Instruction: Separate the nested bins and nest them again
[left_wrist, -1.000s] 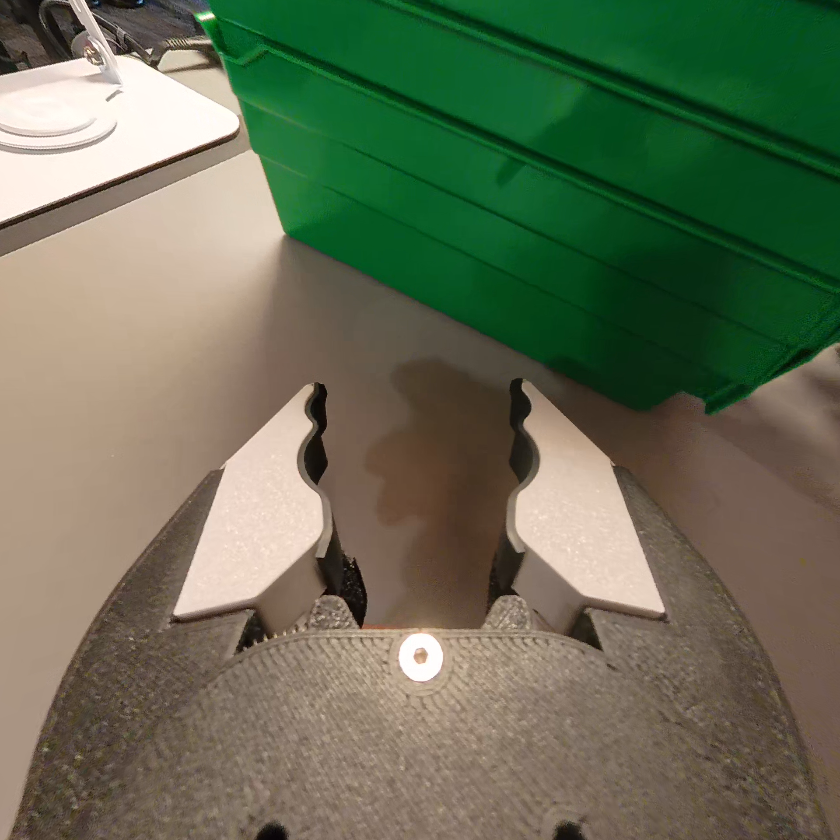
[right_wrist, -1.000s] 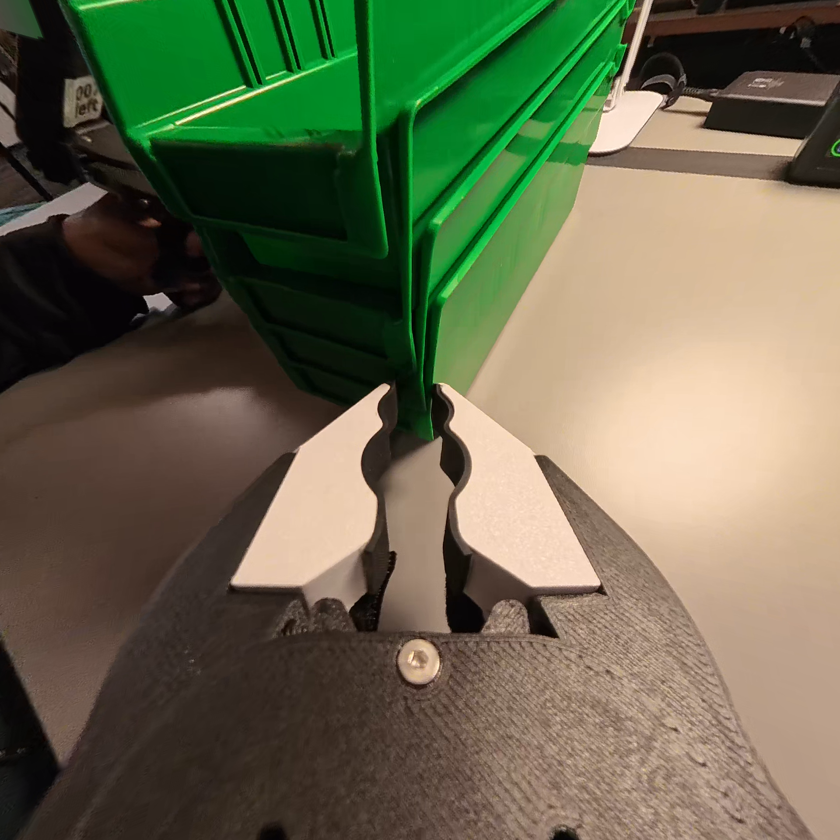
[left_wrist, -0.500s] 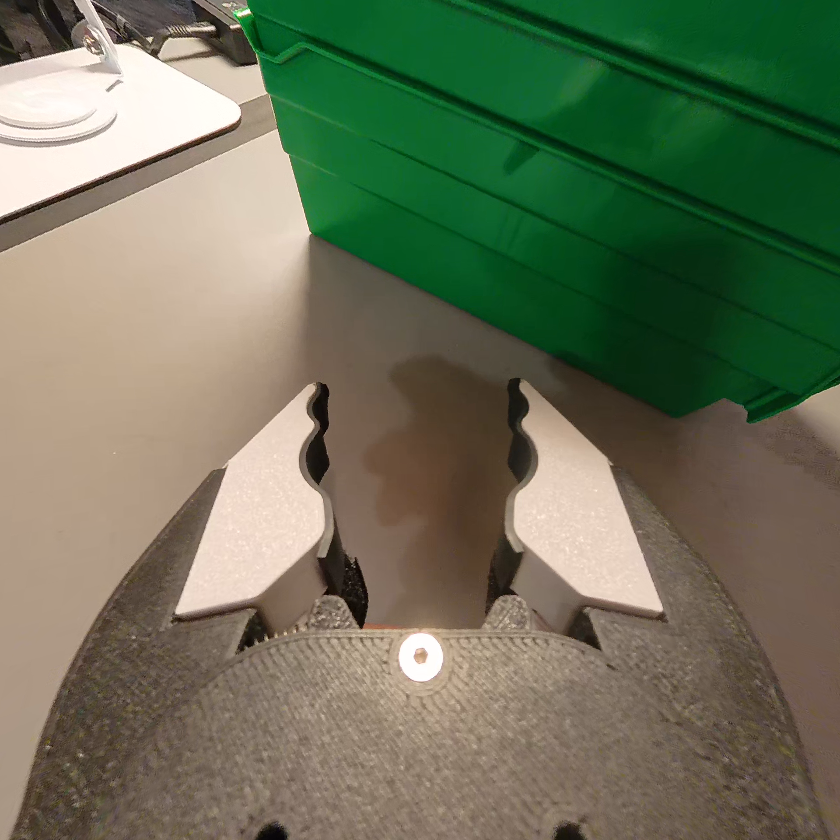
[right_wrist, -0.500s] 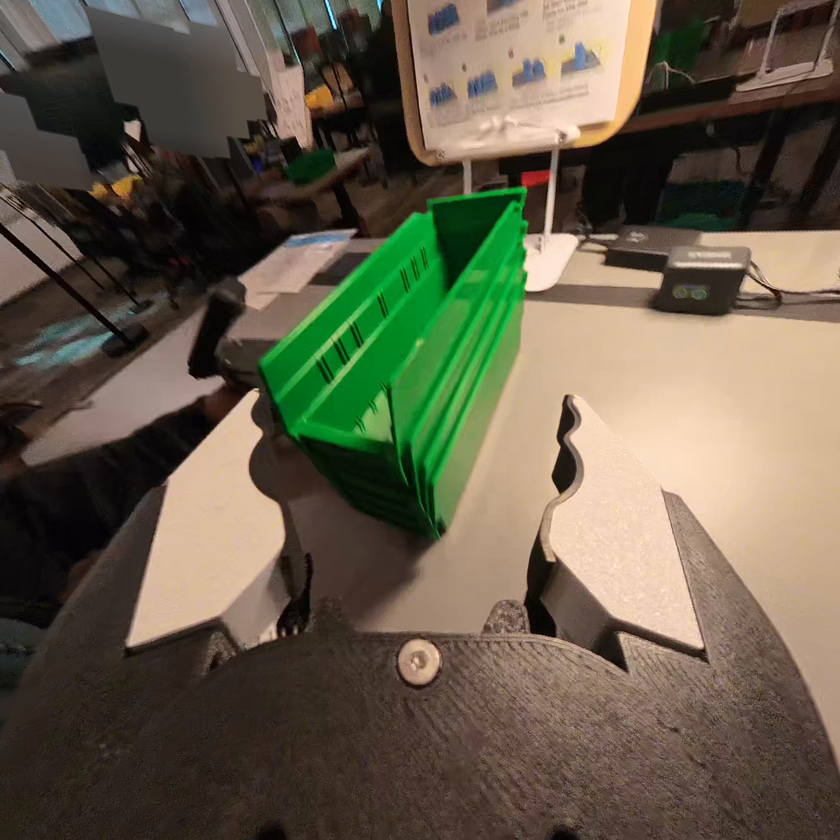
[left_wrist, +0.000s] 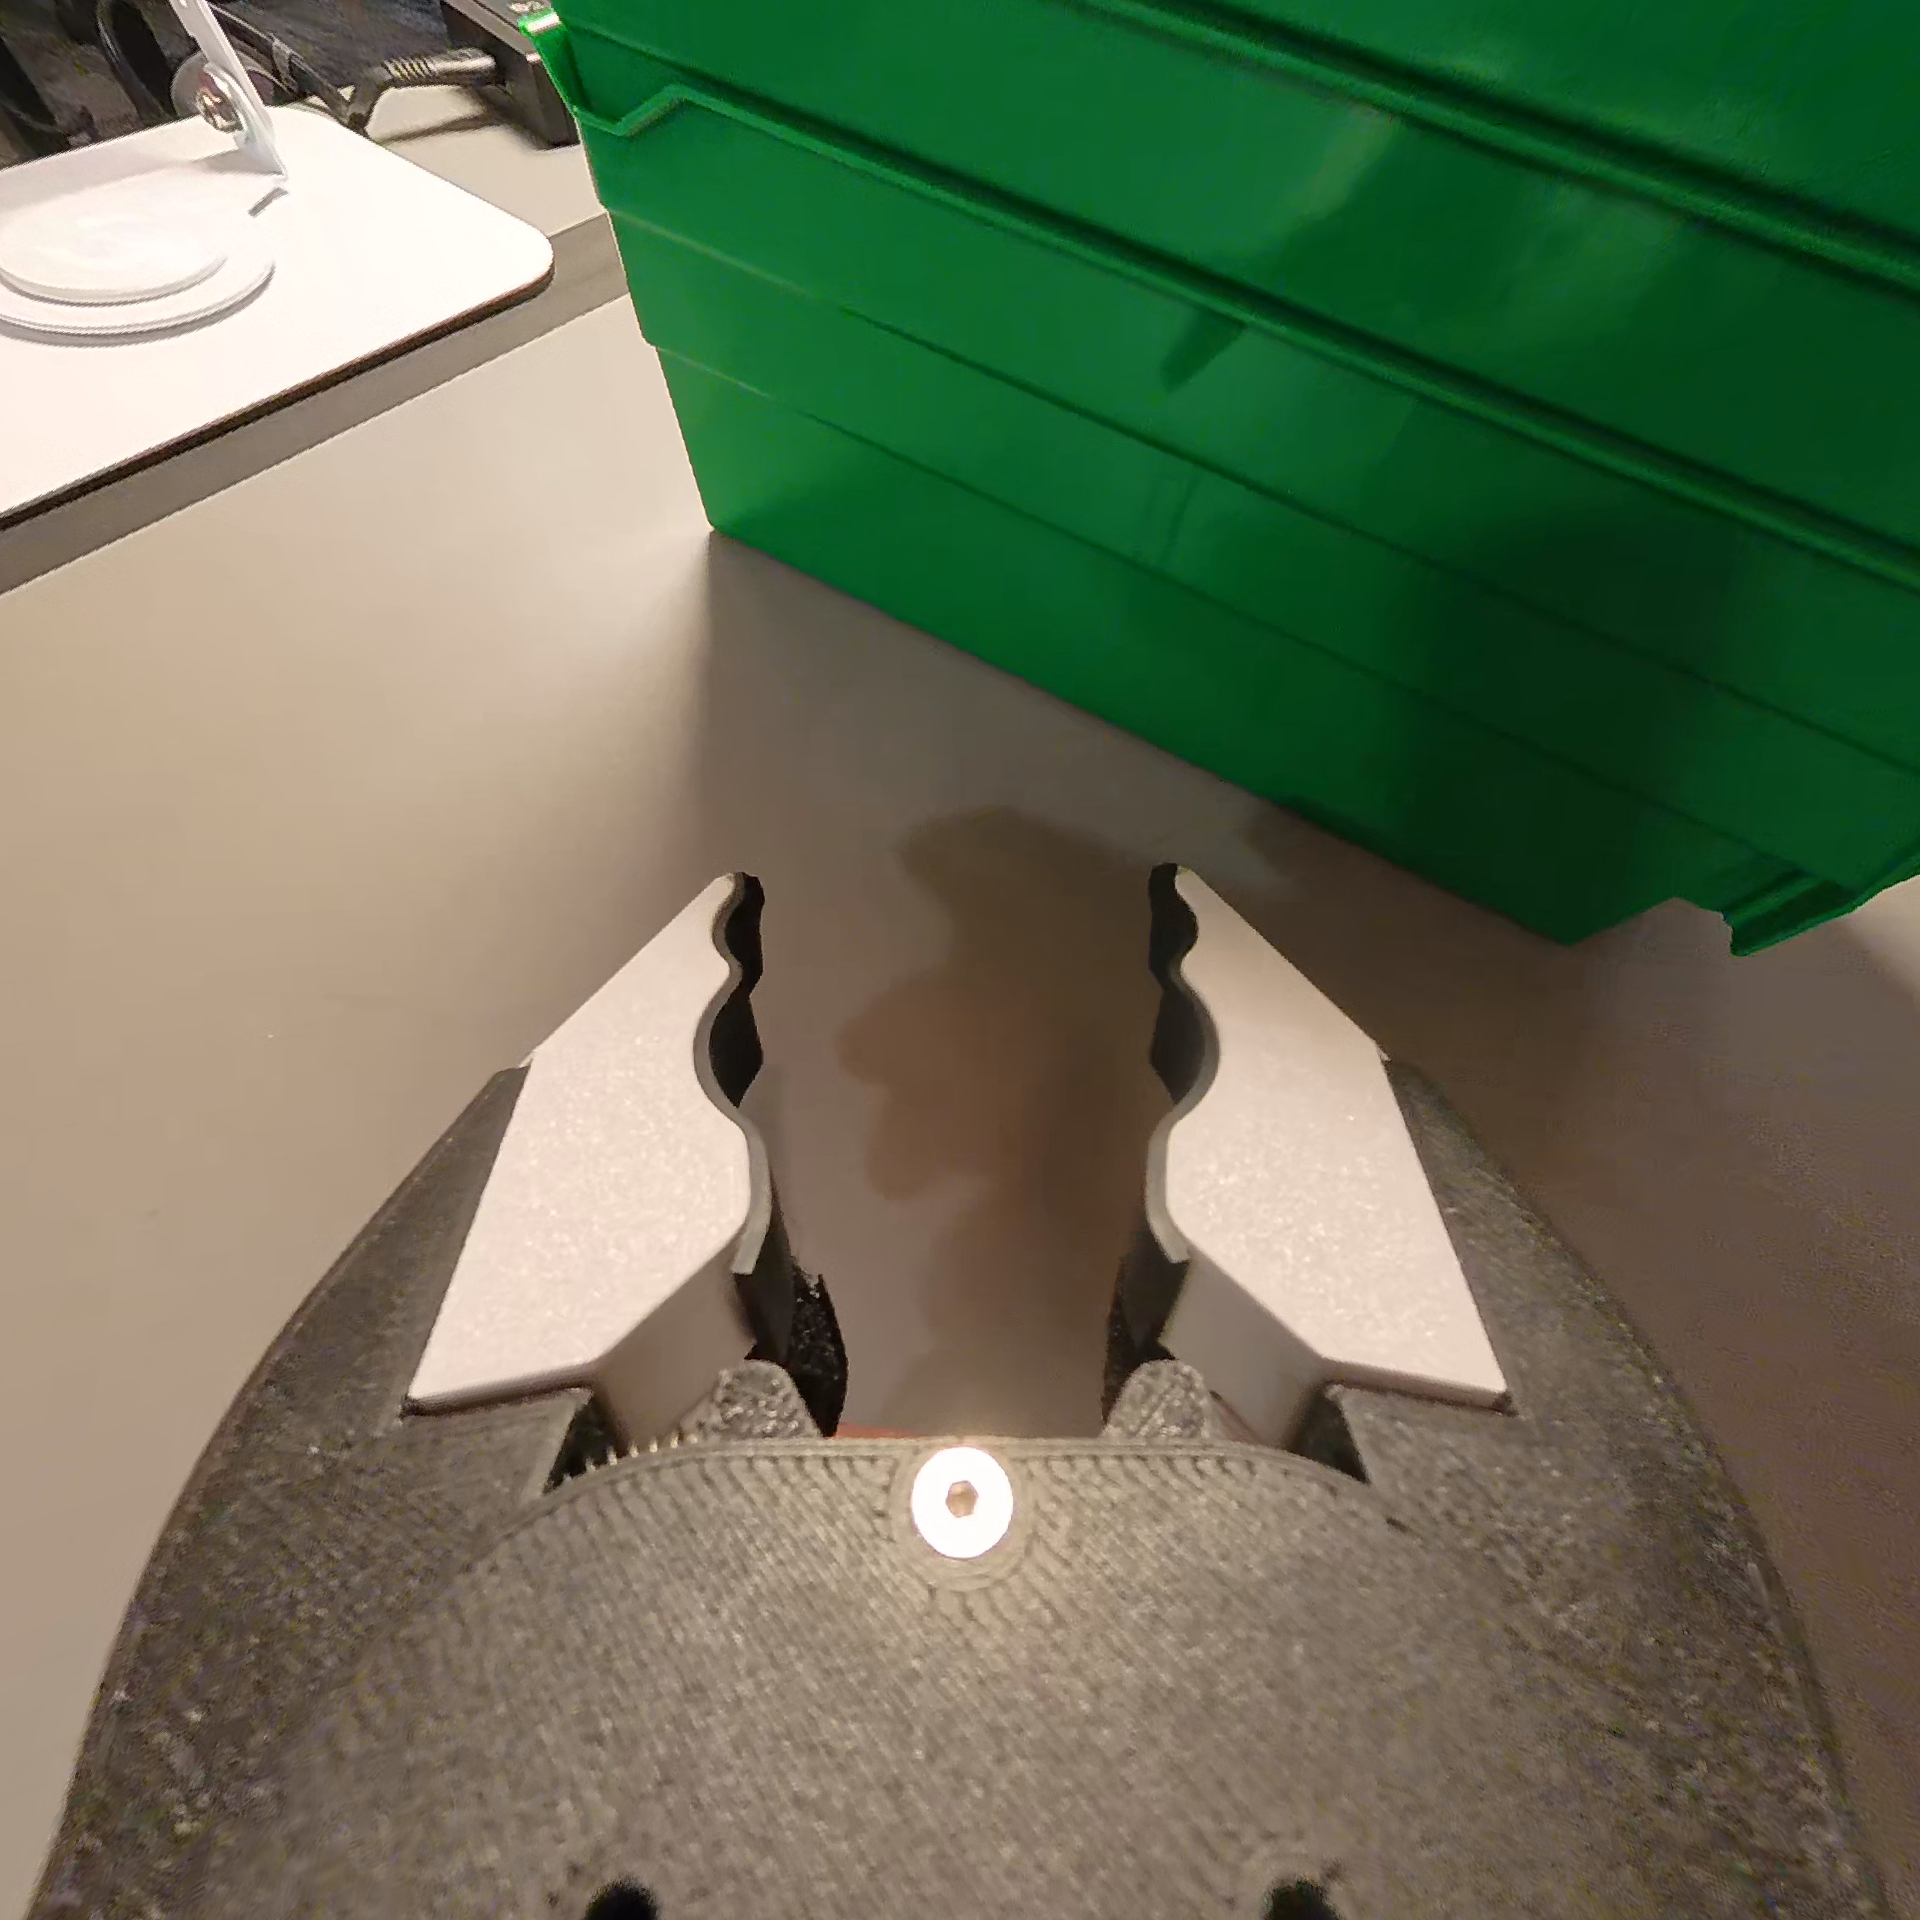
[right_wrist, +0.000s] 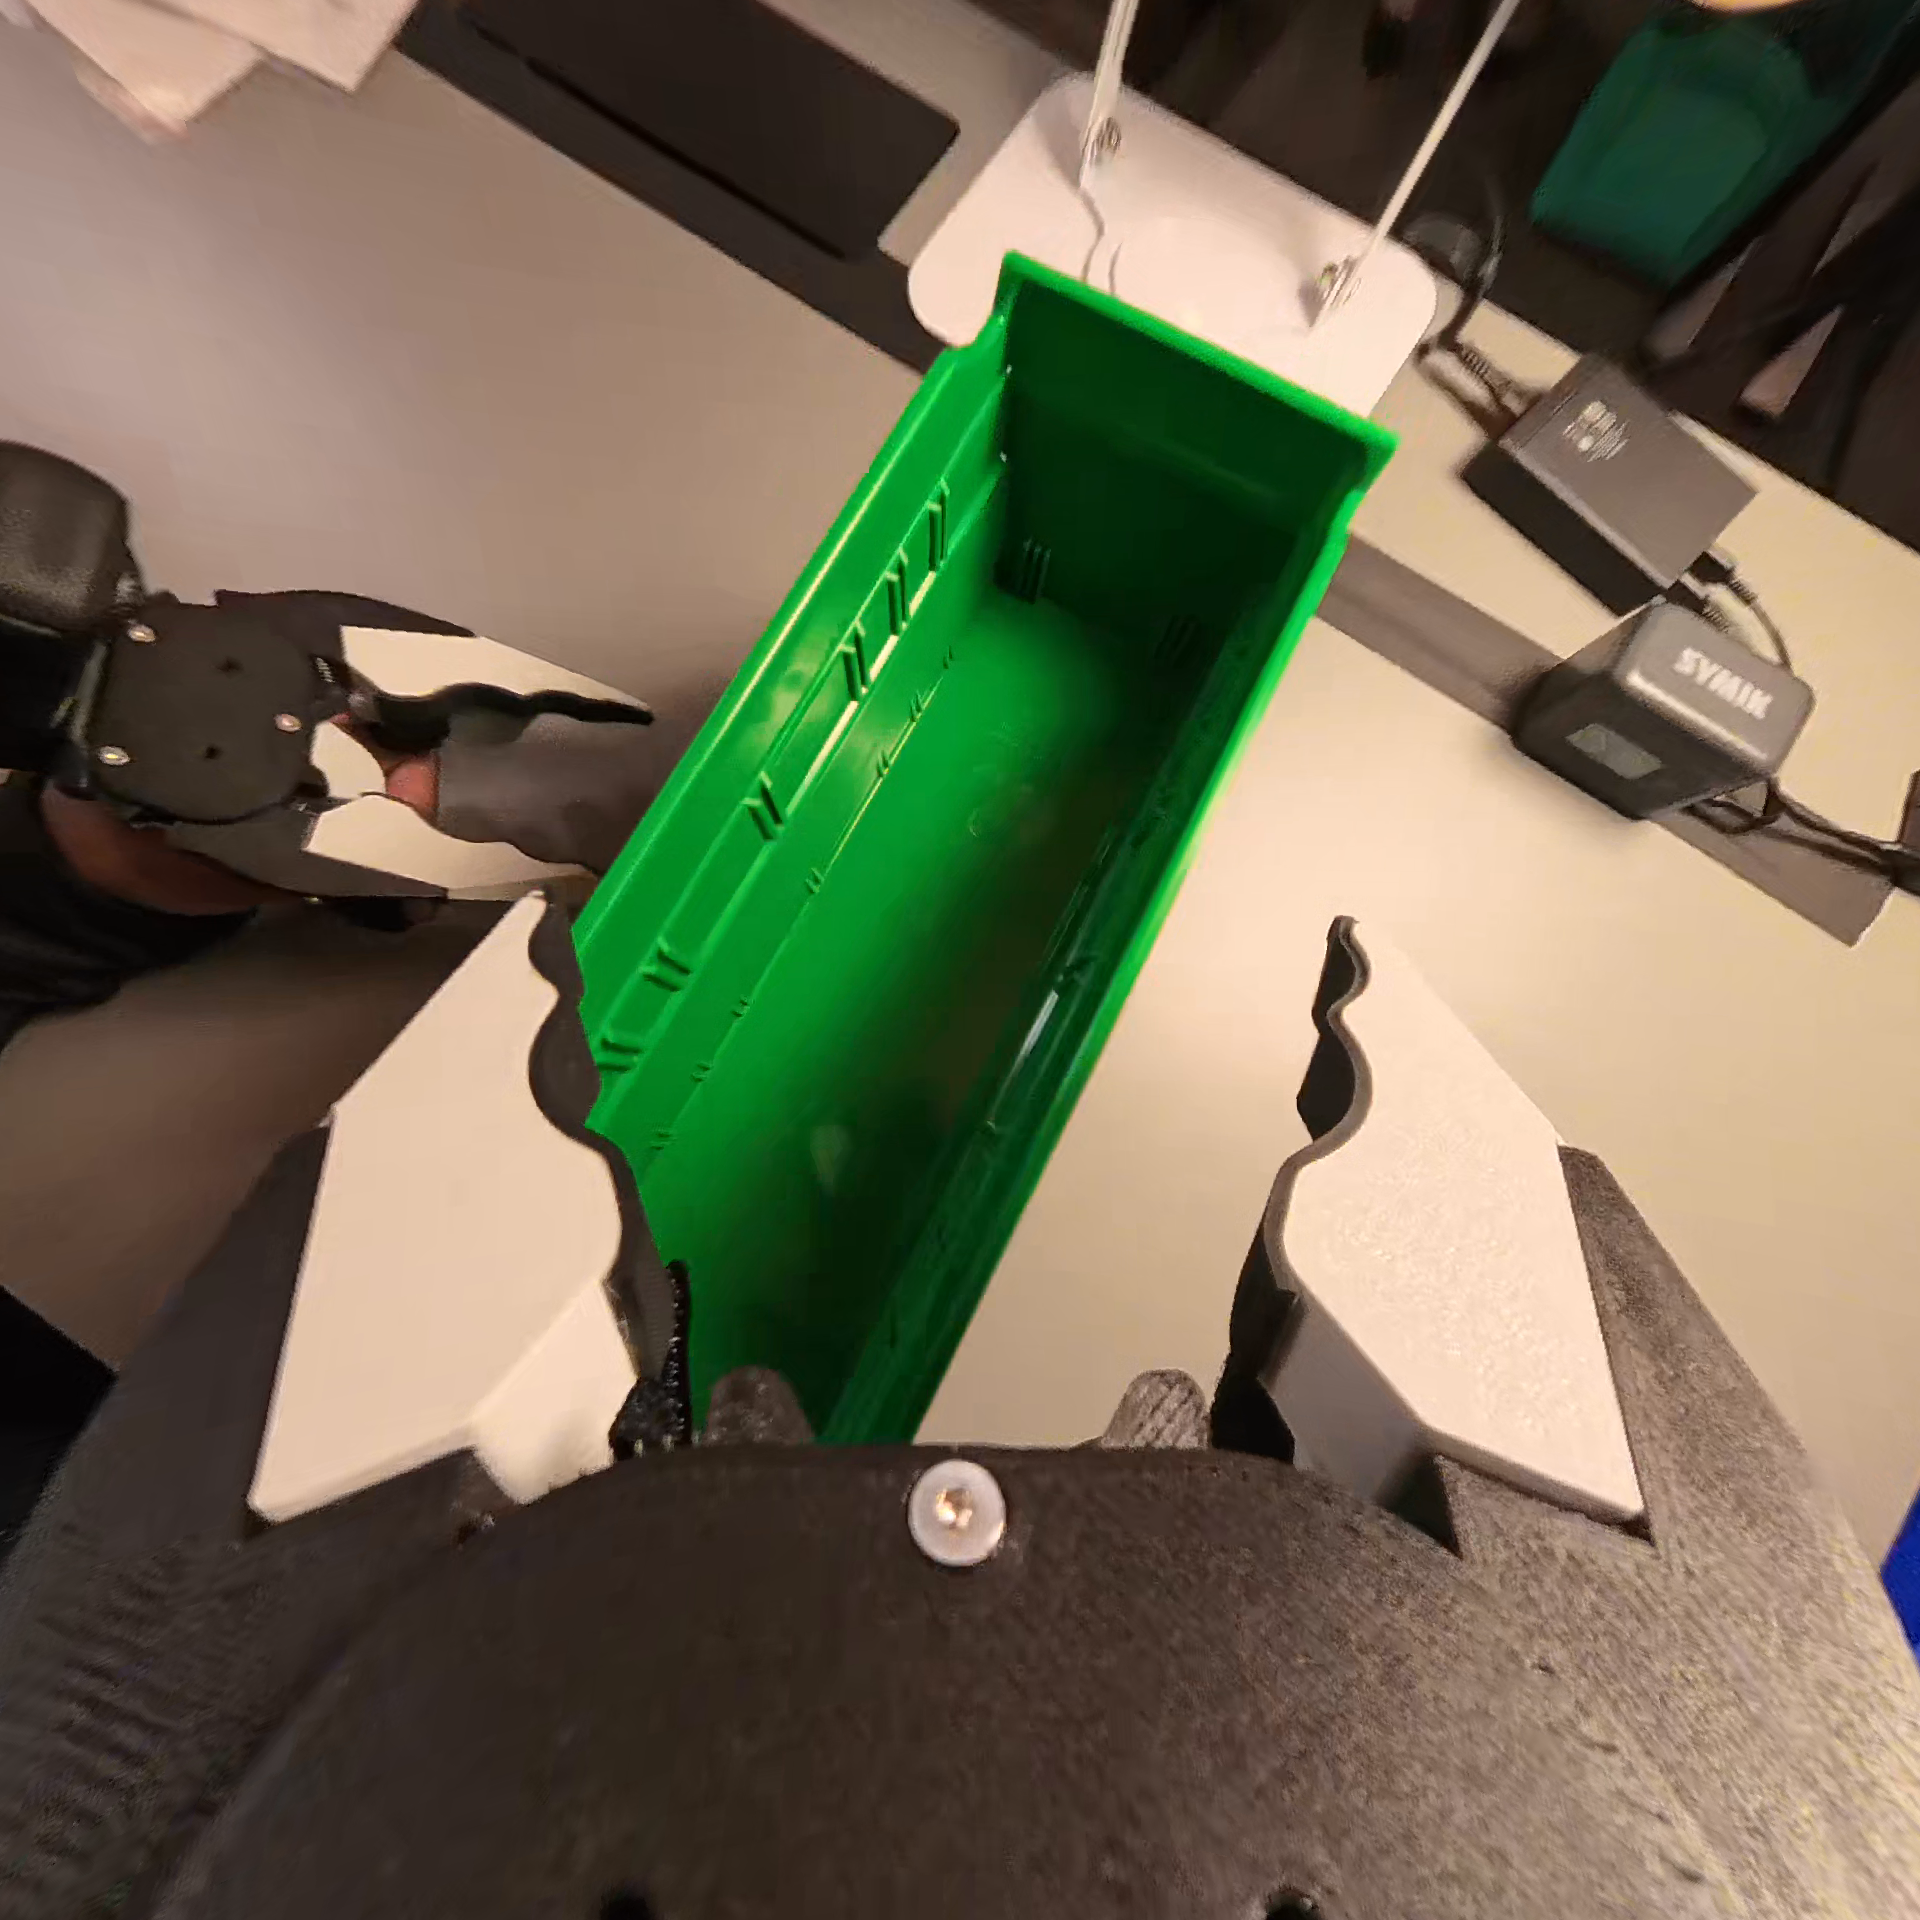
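Observation:
A stack of nested green bins (left_wrist: 1247, 468) stands on the beige table (left_wrist: 312, 831). In the left wrist view it fills the upper right. My left gripper (left_wrist: 954, 878) is open and empty, low over the table, a short way from the stack's long side. In the right wrist view I look down into the top bin (right_wrist: 1164, 468). My right gripper (right_wrist: 940, 920) is wide open above it, and its pads touch nothing. The left gripper (right_wrist: 582, 802) also shows there, open beside the stack's left wall.
A white stand base (left_wrist: 208, 312) sits at the back left of the table and shows beyond the bins (right_wrist: 1174, 260). Two dark boxes with cables (right_wrist: 1610, 478) (right_wrist: 1662, 717) lie at the right. A hand (right_wrist: 125, 862) holds the left gripper.
My right gripper let go of the bin stack's near corner, opened wide and rose above the stack to look down into it. The left gripper drifted slightly along the stack, still open.

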